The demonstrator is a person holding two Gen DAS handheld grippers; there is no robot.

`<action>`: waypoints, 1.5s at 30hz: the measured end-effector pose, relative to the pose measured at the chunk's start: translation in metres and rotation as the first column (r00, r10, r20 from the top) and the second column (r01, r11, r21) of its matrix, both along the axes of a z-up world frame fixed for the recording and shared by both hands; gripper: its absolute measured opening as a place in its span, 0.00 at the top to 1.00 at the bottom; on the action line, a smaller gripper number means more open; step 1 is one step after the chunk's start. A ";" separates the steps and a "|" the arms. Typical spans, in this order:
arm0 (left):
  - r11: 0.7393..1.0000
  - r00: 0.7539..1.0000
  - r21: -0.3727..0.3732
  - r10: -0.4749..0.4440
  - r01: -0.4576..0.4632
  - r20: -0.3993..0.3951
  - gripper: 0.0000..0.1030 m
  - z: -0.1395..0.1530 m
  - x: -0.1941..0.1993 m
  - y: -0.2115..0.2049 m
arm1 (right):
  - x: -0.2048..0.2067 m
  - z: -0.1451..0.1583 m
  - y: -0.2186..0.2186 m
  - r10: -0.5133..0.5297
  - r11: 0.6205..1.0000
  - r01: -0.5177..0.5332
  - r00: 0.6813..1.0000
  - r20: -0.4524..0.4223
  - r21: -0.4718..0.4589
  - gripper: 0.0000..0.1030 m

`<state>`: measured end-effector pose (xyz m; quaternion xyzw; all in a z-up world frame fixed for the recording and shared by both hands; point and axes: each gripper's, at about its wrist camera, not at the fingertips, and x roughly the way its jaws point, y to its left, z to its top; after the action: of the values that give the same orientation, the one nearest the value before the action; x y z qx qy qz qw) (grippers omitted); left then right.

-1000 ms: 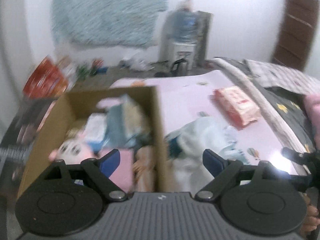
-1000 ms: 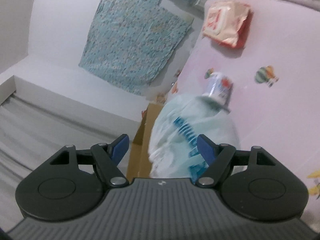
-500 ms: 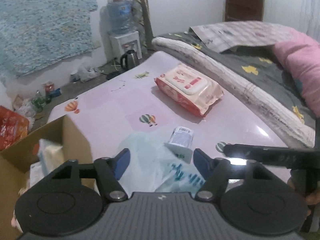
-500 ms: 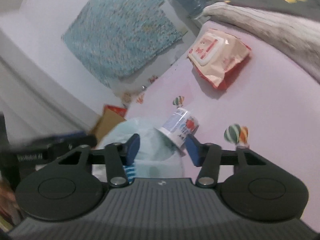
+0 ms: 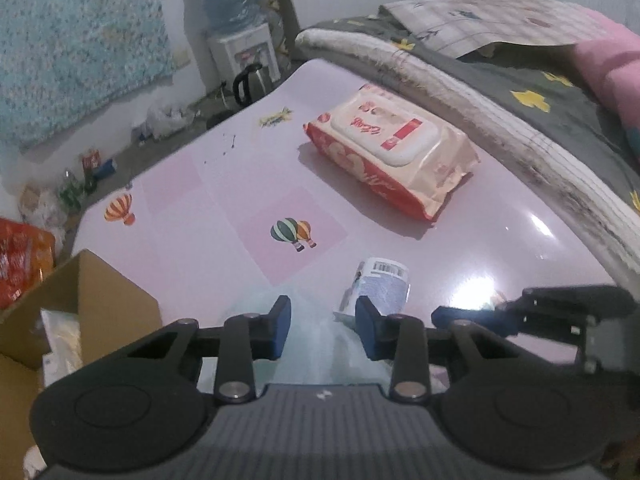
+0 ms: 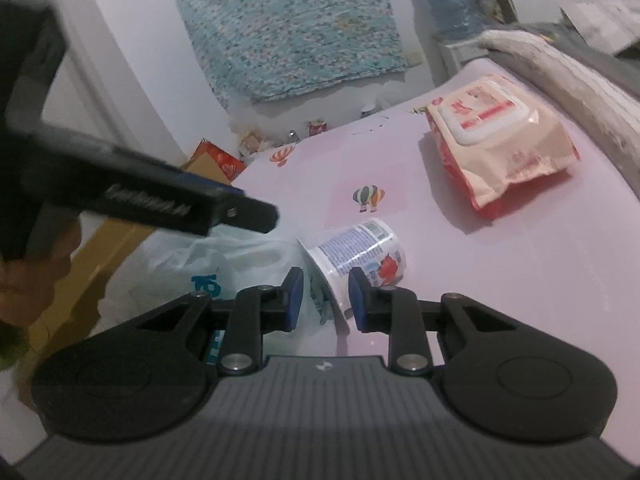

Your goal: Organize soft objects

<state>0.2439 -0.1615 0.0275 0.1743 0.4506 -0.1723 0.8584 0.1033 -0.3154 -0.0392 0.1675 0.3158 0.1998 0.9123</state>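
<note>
Both my grippers have swung from the brown cardboard box (image 5: 100,296), already part-filled, over the pale crumpled plastic bag (image 6: 224,272) on the pink tabletop (image 5: 248,184): left gripper (image 5: 322,332) closing around it, right gripper (image 6: 326,300) closing at the white plastic cup's (image 6: 360,252) rim, peach wipes pack (image 5: 392,156) left.

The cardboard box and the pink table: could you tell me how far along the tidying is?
Partly done: the cardboard box already holds soft items. In hand: both grippers are closing over the pale plastic bag and the tipped yogurt cup. Left: that bag and the wet wipes pack on the table.
</note>
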 end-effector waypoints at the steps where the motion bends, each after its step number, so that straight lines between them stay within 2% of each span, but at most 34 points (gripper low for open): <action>1: 1.000 1.000 -0.005 0.009 -0.009 -0.011 0.66 -0.002 0.004 0.000 | 0.001 0.000 0.002 0.004 1.000 -0.004 1.000 0.004 -0.010 0.78; 6: 0.999 0.998 -0.018 0.034 -0.035 -0.054 0.66 -0.010 0.013 -0.002 | 0.008 -0.007 0.011 0.024 0.999 -0.023 1.000 0.013 -0.047 0.95; 10: 0.998 0.997 -0.044 0.049 -0.052 -0.067 0.66 -0.008 0.017 0.001 | 0.011 -0.010 0.007 0.014 1.000 -0.014 1.000 0.012 -0.014 0.97; 16: 0.994 0.996 -0.084 0.062 -0.066 -0.056 0.66 0.004 0.022 0.003 | 0.022 -0.007 -0.013 -0.033 0.995 0.033 0.999 -0.006 0.095 0.97; 22: 0.990 0.997 -0.127 0.058 -0.063 -0.048 0.65 0.014 0.026 0.004 | 0.047 -0.008 -0.044 -0.096 0.971 0.103 0.994 -0.045 0.217 0.98; 27: 0.980 0.992 -0.190 0.043 -0.065 -0.118 0.63 0.011 0.038 0.004 | 0.077 -0.022 -0.067 -0.114 0.934 0.144 0.987 -0.111 0.327 0.98; 30: 0.966 0.974 -0.237 0.046 -0.100 -0.221 0.57 0.000 0.052 0.005 | 0.095 -0.034 -0.082 -0.126 0.896 0.188 0.976 -0.176 0.401 0.98; 34: 0.938 0.927 -0.290 0.074 -0.190 -0.368 0.57 -0.020 0.077 0.008 | 0.112 -0.058 -0.097 -0.121 0.826 0.250 0.954 -0.273 0.506 0.94; 36: 0.928 0.917 -0.299 0.096 -0.224 -0.387 0.57 -0.025 0.084 0.010 | 0.114 -0.066 -0.101 -0.114 0.798 0.265 0.948 -0.296 0.542 0.93; 41: 0.909 0.893 -0.319 0.110 -0.268 -0.437 0.55 -0.035 0.098 0.011 | 0.113 -0.075 -0.098 -0.071 0.776 0.258 0.943 -0.326 0.576 0.90; 45: 0.906 0.888 -0.316 0.121 -0.281 -0.444 0.58 -0.040 0.103 0.008 | 0.110 -0.079 -0.093 -0.046 0.752 0.269 0.932 -0.360 0.601 0.90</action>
<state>0.3473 -0.1534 -0.0127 -0.0804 0.5970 -0.1957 0.7738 0.2132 -0.4084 -0.1186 0.5254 0.3577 0.1865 0.7492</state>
